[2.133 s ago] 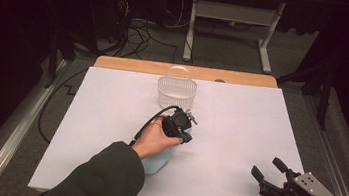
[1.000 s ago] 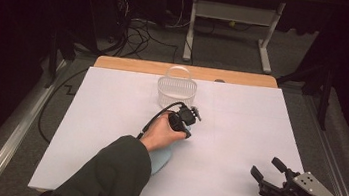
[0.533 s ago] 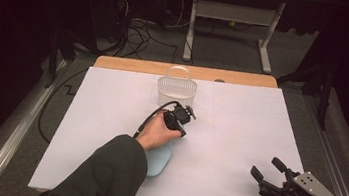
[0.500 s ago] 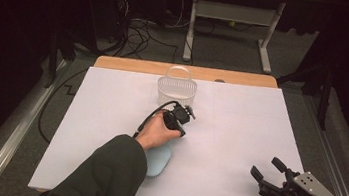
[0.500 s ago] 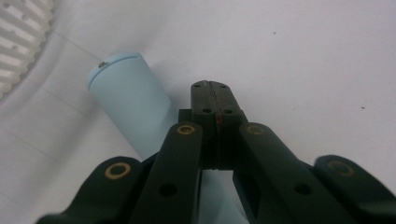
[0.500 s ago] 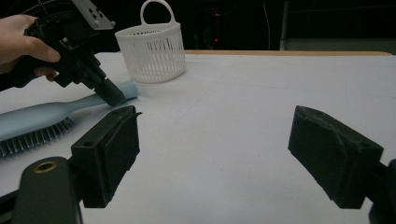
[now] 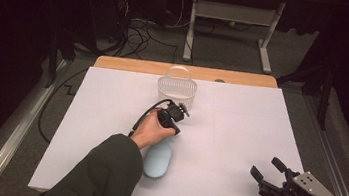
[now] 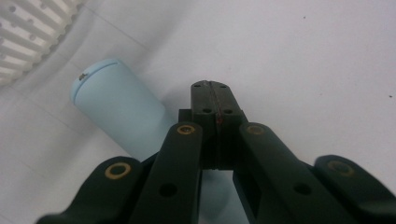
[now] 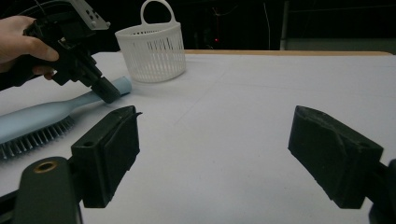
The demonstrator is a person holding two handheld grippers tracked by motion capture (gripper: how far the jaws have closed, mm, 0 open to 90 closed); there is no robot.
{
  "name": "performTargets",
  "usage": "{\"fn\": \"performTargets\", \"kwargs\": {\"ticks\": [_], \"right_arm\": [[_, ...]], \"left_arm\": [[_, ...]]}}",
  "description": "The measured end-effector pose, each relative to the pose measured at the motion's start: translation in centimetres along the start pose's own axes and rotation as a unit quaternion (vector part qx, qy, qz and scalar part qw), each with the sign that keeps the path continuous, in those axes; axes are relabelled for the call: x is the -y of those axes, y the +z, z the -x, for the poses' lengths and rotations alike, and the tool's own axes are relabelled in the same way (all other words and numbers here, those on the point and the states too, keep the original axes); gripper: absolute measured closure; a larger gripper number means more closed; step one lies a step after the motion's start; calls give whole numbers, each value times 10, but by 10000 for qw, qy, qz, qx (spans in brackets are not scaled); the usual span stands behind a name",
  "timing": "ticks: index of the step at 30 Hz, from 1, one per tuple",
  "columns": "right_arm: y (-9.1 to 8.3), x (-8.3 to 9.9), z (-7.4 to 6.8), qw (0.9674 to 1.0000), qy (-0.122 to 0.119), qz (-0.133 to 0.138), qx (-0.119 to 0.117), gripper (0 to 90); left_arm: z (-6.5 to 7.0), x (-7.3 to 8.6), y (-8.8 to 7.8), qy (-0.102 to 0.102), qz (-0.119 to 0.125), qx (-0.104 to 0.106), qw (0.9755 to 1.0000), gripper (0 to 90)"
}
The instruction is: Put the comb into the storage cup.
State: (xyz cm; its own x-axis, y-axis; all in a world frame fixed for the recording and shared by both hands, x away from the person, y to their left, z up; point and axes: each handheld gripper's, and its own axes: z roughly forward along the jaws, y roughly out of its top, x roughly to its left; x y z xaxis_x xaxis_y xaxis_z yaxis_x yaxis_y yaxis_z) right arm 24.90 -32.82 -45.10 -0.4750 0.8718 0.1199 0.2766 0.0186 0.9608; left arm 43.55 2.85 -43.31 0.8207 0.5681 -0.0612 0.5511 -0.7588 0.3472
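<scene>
One basket (image 7: 176,89), one hairbrush (image 7: 157,159); left tongs (image 8: 211,95) pressed together, right tongs (image 9: 224,158) spread.

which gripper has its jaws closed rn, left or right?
The left gripper, over the light blue plastic hairbrush handle beside the white slatted plastic basket: its jaws meet with nothing between. The right gripper has its jaws wide apart.

Matt white sheet (image 7: 238,136) over wooden counter (image 7: 131,65); smooth pale-blue plastic brush (image 9: 51,112); slotted white plastic basket (image 9: 152,49); matt black claw pads (image 9: 334,158), brass-coloured rivets (image 8: 116,170).
</scene>
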Motion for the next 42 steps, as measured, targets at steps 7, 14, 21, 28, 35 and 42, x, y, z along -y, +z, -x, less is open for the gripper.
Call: {"fn": "performTargets", "kwargs": {"ticks": [7,14,21,28,35,42], "right_arm": [[0,0,0,10000,-1,-10,-4,171],[0,0,0,10000,-2,-11,-8,171],[0,0,0,10000,-7,-5,-6,171],[0,0,0,10000,-5,-10,-6,171],[0,0,0,10000,0,-12,-4,171],[0,0,0,10000,7,-13,-5,171]], "left_arm": [[-4,3,-1,-48,19,-46,10000,900],[-9,7,-3,-121,33,-89,9999,900],[-13,10,-3,-193,24,-158,9997,900],[-17,14,-2,-305,-10,-170,9994,900],[-19,17,-4,-319,-27,-215,9993,900],[-24,23,-5,-419,10,-258,9988,900]]}}
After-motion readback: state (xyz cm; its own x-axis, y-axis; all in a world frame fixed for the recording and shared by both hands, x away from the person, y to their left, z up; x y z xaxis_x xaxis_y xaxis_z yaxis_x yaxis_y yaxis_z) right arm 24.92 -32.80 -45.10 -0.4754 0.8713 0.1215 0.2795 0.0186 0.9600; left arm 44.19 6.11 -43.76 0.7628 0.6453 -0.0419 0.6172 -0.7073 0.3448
